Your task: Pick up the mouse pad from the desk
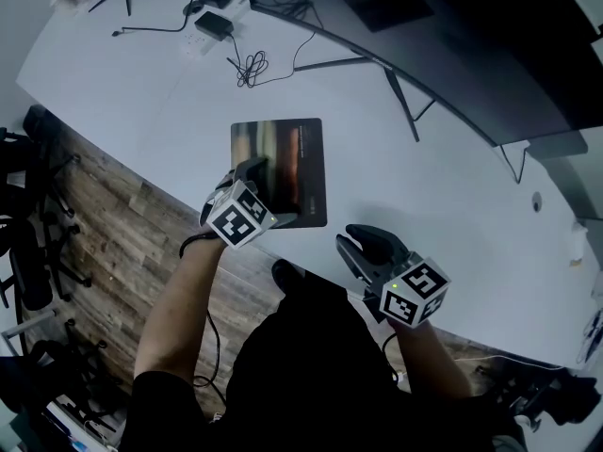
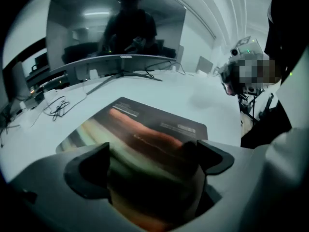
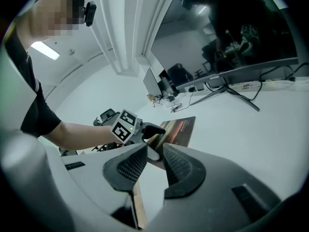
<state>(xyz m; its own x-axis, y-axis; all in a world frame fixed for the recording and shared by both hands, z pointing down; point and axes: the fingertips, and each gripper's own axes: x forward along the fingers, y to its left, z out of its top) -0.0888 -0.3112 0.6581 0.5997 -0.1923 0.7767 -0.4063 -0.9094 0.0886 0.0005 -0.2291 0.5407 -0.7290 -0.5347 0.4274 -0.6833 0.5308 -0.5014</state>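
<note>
Head view: nearest the person, the right tongs (image 1: 361, 245) hang over the near edge of the desk (image 1: 452, 215). They sit to the right of the mouse pad (image 1: 292, 163) and clear of it. In the right gripper view their jaws stand only a little apart with nothing between them, so this hand is idle.

To the left and slightly farther out, the left tongs (image 1: 247, 179) are at the pad's near left corner, pointing steeply down and away from the person. The left gripper view shows their jaws spread wide, with the pad's near edge filling the gap between them. Neither jaw looks pressed against the pad, so I judge that it is straddled, not yet gripped.

The pad lies flat, close to the desk's near edge. Its slightly longer sides run from that edge away toward the monitor stand (image 1: 400, 97). I cannot tell whether its corner overhangs the edge.

The left hand is plainly the nearer one, and the pad lies straight ahead of it. The coming move probably turns on closing across the pad's thin near edge, one jaw above and one beneath.

Farther off, a tangle of cable (image 1: 250, 67) and a power strip (image 1: 203, 36) are well apart from the pad.
</note>
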